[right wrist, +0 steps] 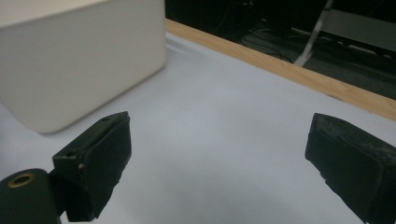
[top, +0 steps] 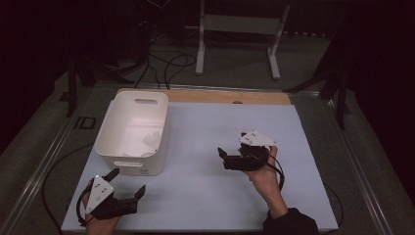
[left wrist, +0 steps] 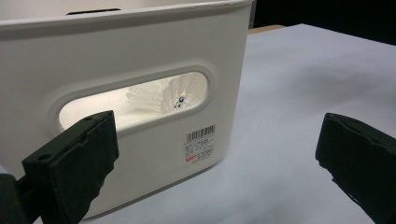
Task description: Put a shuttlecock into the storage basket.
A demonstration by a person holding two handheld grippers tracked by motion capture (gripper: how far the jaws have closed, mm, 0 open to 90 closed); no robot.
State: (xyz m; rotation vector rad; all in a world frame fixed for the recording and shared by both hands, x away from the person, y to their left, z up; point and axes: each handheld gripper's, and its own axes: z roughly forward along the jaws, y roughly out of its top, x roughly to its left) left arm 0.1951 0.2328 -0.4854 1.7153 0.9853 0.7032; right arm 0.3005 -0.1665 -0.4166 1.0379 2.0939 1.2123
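A white plastic bin (top: 131, 128) stands on the left half of the table. White shuttlecocks (top: 152, 140) lie inside it, and in the left gripper view the shuttlecocks (left wrist: 170, 95) show through the handle slot of the bin (left wrist: 140, 42). My left gripper (top: 128, 180) is open near the table's front left corner, just in front of the bin, with nothing between its fingers. My right gripper (top: 232, 143) is open over the middle right of the table, pointing left toward the bin (right wrist: 79, 56), and is also empty. From their own cameras, the left gripper (left wrist: 219, 154) and right gripper (right wrist: 219, 158) both show wide gaps.
The table has a white surface (top: 210, 186) and a wooden strip (top: 230, 96) along its far edge. A barcode label (left wrist: 201, 142) is stuck on the bin's near wall. Behind the table, cables and a white frame stand (top: 240, 34) sit on the floor.
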